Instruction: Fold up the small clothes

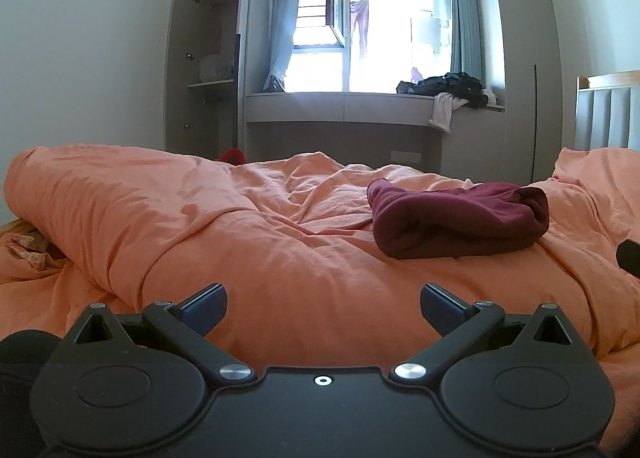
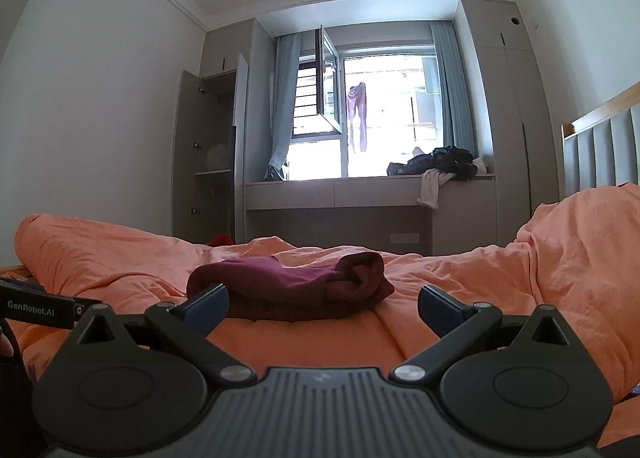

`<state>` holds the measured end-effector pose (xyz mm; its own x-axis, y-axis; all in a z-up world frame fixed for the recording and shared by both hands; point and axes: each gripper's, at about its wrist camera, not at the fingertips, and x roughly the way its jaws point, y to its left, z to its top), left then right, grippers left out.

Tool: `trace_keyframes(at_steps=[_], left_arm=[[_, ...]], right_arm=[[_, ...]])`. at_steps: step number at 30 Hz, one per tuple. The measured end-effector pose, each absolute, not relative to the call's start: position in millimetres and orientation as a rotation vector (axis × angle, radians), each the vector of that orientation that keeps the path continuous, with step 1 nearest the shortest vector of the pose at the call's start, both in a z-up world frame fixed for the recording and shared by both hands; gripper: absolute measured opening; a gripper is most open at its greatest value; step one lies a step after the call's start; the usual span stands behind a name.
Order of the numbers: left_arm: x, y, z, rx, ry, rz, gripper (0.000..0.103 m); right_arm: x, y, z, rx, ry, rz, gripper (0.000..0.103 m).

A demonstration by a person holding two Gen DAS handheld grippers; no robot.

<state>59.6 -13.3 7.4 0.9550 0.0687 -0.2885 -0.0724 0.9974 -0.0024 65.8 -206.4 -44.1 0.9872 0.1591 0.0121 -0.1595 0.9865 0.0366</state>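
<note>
Spreading across the whole bed [image 1: 280, 258], a rumpled orange duvet [image 2: 460, 282], bunched into a long thick roll along the left edge and heaped up toward the headboard [image 2: 600, 145] on the right. Beyond the far edge of the bed, grey wardrobes: one cabinet [image 1: 208, 69] at the left with its door swung wide, shelves showing. Between the wardrobes, a bright window [image 2: 380, 113] with one pane swung inward and pale blue curtains at each side; a purple garment [image 2: 359, 117] hanging outside the glass. Under the window, a long ledge with a pile of dark clothes [image 1: 452, 87] at its right end and a white piece drooping over the front edge. Lying on the duvet, toward the middle-right of the bed, a dark red garment [image 1: 456, 217], folded into a thick bundle with a rolled end toward the headboard, apart from both tools. Hovering low over the near edge of the bed, the left tool [image 1: 323, 310], spread wide and gripping nothing. Just short of the red bundle, the right tool [image 2: 323, 308], likewise parted and holding nothing.
</note>
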Motion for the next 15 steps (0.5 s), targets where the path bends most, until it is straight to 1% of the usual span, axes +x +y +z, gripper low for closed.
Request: trace_keyframes(at_steps=[15], left_arm=[[55.1, -17.3, 8.4, 0.010, 0.280, 0.070, 0.103]], right_arm=[[65.9, -208.1, -43.1, 0.030, -0.012, 0.156, 0.103]])
